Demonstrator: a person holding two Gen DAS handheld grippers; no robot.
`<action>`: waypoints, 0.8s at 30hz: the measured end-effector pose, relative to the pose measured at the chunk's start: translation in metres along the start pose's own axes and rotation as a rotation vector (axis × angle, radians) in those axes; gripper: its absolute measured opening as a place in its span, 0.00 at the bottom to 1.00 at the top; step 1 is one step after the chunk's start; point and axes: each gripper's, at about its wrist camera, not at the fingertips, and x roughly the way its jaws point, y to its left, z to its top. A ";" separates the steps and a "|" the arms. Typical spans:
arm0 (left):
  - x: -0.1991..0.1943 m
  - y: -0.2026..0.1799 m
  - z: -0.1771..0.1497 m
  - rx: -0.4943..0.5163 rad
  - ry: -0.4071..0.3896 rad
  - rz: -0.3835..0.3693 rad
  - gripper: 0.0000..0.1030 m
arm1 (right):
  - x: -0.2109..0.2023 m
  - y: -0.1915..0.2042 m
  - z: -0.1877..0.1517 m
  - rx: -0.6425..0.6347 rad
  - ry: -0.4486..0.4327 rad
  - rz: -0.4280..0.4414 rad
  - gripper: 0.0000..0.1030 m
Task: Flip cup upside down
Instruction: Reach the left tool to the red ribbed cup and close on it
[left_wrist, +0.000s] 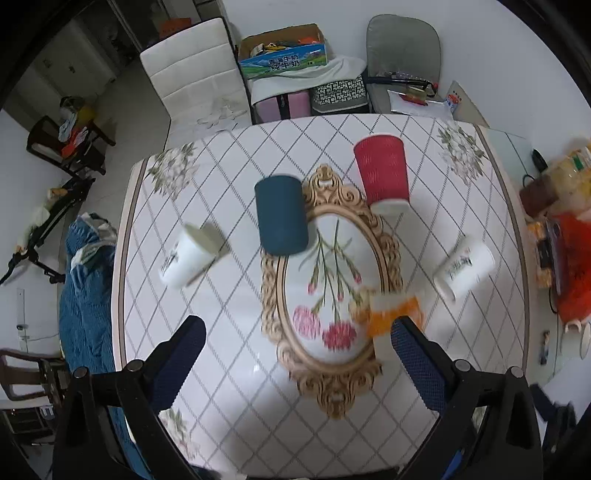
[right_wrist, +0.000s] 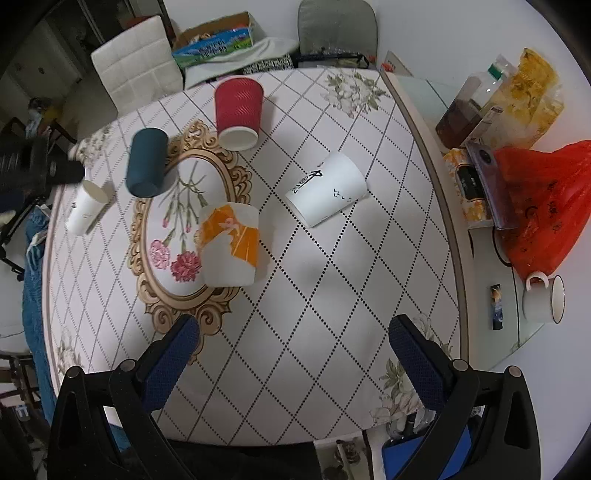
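Left wrist view shows five cups on the desk; only the white cup at 9 o'clock stands mouth up, so I judge it the one to flip. Left gripper hovers with fingers spread, empty. Right gripper hangs high, fingers likewise spread. Grasp the sidewall lightly, mid-height, before rotating.
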 end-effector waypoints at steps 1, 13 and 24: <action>0.006 -0.001 0.008 0.004 0.005 -0.002 1.00 | 0.005 0.000 0.003 0.004 0.009 -0.002 1.00; 0.096 -0.036 0.100 0.091 0.109 -0.022 1.00 | 0.089 0.007 0.024 -0.005 0.187 -0.064 1.00; 0.155 -0.081 0.150 0.141 0.214 -0.102 1.00 | 0.135 0.006 0.017 0.022 0.329 -0.063 1.00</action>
